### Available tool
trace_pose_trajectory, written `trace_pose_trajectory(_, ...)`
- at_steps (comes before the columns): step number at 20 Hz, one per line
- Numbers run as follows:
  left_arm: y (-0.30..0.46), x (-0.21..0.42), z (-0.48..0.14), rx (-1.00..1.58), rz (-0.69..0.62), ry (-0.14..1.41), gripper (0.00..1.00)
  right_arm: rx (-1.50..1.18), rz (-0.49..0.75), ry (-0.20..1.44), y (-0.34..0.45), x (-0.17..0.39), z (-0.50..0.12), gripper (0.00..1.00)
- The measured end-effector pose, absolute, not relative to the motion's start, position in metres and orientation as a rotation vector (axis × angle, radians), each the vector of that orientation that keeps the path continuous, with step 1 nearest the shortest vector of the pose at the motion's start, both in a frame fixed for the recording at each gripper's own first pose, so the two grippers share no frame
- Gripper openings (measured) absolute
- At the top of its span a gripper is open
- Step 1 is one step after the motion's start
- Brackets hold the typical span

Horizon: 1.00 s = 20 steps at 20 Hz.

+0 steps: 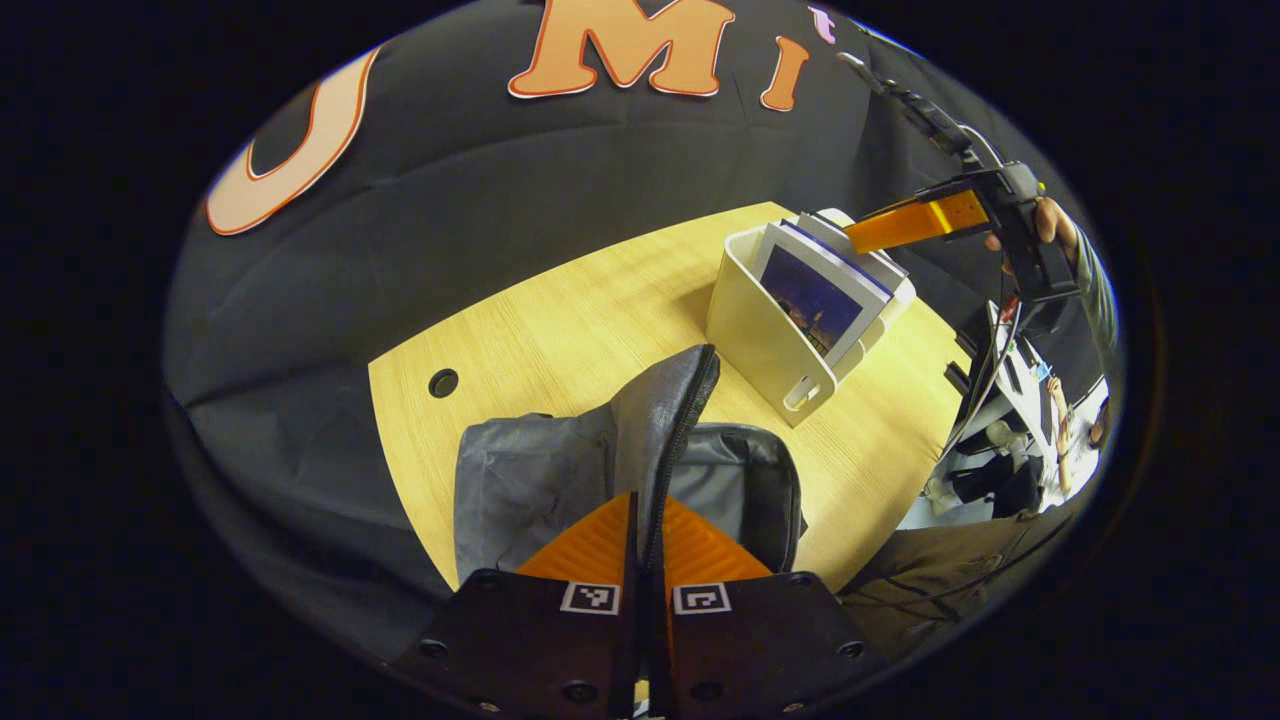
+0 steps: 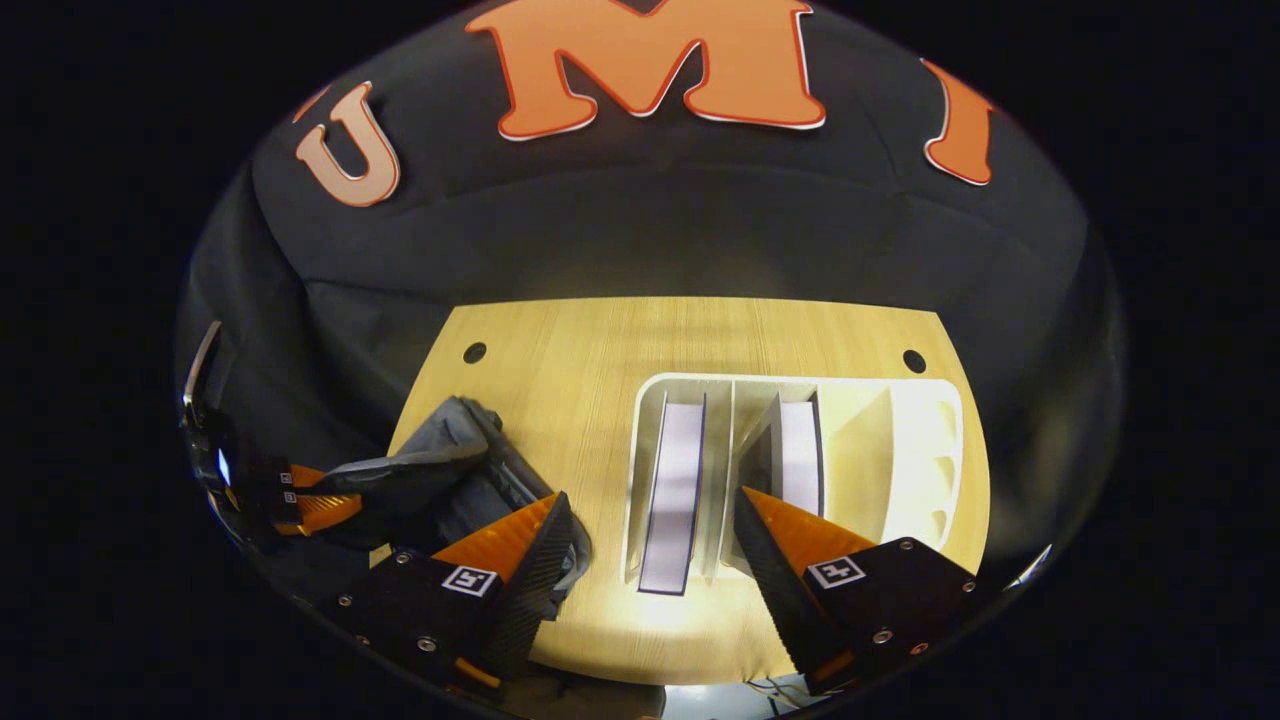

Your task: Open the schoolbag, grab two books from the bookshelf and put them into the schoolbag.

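The grey schoolbag (image 1: 530,480) lies on the wooden table (image 1: 560,330). My left gripper (image 1: 648,505) is shut on its front flap (image 1: 685,400) and holds that flap upright, so the bag's mouth gapes. A white bookshelf (image 1: 765,350) stands to the right of the bag with two books (image 1: 815,300) upright in it. In the right gripper view my right gripper (image 2: 650,510) hangs open above the shelf, its fingers on either side of the left book (image 2: 675,480). The second book (image 2: 800,450) stands one slot over. The left gripper (image 2: 340,492) and the schoolbag (image 2: 455,450) sit at the lower left.
The bookshelf (image 2: 940,400) has empty slots on its right side. Two cable holes (image 2: 474,352) (image 2: 913,360) mark the table's far corners. Black cloth drapes behind and beside the table. A hand (image 1: 1050,220) holds the right gripper (image 1: 870,232), with clutter beyond the table's right edge.
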<state>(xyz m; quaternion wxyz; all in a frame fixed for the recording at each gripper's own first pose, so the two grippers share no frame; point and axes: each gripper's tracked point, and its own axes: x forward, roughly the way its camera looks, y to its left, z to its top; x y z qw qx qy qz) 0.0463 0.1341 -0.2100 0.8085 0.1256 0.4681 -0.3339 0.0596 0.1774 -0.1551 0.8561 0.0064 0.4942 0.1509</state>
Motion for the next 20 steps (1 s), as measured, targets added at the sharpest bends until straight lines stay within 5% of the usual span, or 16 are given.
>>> trace_pose_trajectory(8, 0.136, 0.042, -0.216, 0.238, -0.662, 1.029, 0.06, -0.015, 0.283, 1.227, 0.182, 0.083, -0.216, 0.93)
trace_pose_trajectory(14, 0.131, 0.041, -0.224, 0.208, -0.648, 1.047, 0.05, 0.036, 0.234, 1.343, 0.189, 0.071, -0.248, 0.73)
trace_pose_trajectory(18, 0.130, 0.038, -0.227, 0.193, -0.644, 1.045, 0.05, 0.057, 0.151, 1.373, 0.183, 0.069, -0.252, 0.43)
trace_pose_trajectory(20, 0.131, 0.037, -0.227, 0.182, -0.641, 1.043, 0.05, 0.077, 0.152, 1.367, 0.177, 0.067, -0.242, 0.40)
